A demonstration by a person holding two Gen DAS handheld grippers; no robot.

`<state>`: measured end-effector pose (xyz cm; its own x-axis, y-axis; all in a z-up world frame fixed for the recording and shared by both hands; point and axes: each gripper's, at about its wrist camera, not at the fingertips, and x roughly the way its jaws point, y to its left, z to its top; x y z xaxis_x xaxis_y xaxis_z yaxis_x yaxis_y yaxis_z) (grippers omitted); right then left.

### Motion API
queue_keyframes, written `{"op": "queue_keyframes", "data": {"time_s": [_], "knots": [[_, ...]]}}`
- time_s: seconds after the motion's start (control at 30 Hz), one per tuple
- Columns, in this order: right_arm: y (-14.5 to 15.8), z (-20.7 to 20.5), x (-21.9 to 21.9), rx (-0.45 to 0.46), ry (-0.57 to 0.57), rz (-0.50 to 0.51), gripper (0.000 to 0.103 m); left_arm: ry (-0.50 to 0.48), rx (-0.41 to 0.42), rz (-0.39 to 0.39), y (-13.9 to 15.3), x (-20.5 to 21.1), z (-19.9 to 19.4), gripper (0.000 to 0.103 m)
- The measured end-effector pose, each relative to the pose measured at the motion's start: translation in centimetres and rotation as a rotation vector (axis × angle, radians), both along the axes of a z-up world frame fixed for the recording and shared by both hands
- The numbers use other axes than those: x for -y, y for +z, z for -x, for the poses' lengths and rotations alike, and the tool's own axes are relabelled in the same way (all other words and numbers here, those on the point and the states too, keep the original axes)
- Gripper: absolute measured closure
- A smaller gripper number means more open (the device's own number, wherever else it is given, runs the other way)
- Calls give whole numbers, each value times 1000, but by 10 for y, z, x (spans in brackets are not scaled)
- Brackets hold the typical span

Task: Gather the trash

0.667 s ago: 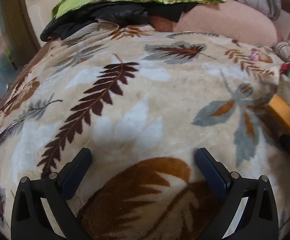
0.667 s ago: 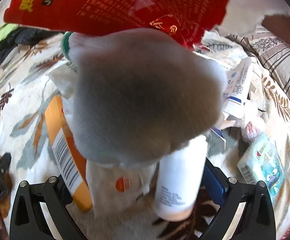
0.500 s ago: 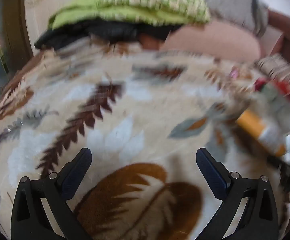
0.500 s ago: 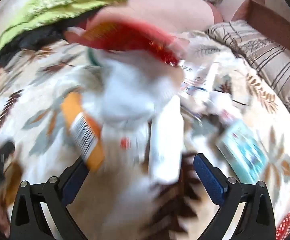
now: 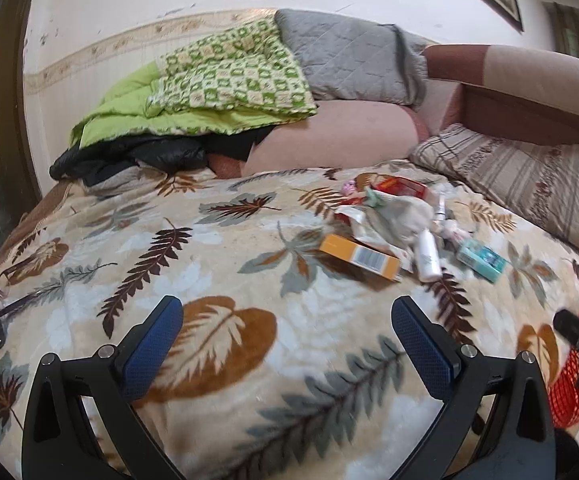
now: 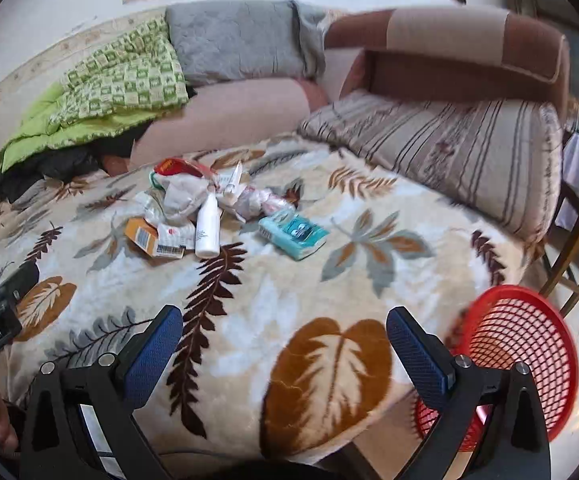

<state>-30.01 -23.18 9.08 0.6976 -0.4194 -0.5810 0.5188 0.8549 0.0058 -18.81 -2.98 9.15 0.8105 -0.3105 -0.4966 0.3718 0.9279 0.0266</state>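
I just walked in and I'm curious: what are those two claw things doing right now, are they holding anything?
Left gripper: open, holding nothing, above the leaf-print blanket.
Right gripper: open, holding nothing, with the red basket beside it.

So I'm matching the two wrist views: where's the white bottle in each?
Left wrist: white bottle right of centre, between the orange box and the teal pack.
Right wrist: white bottle left of centre, upper half.
Shared landmark: the teal pack, just right of the bottle in both.
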Motion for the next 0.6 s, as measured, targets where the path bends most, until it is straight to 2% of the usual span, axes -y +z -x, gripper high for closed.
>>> {"op": "queue_keyframes", "data": {"time_s": [0.07,0.1,0.3,0.43,0.6], "knots": [[8,8,-1,25,-18,41,9,-11,2,-16,-1,3,7,0],[9,9,-5,28,-22,64,9,-11,9,-18,-1,3,12,0],[5,17,-8,57,-31,59,9,-33,49,-30,1,4,23,0],[3,13,-7,33,-24,57,3,-22,27,-26,-1,2,17,0],[4,15,-6,30,-41,53,3,-11,-10,-10,-4,0,10,0]]}}
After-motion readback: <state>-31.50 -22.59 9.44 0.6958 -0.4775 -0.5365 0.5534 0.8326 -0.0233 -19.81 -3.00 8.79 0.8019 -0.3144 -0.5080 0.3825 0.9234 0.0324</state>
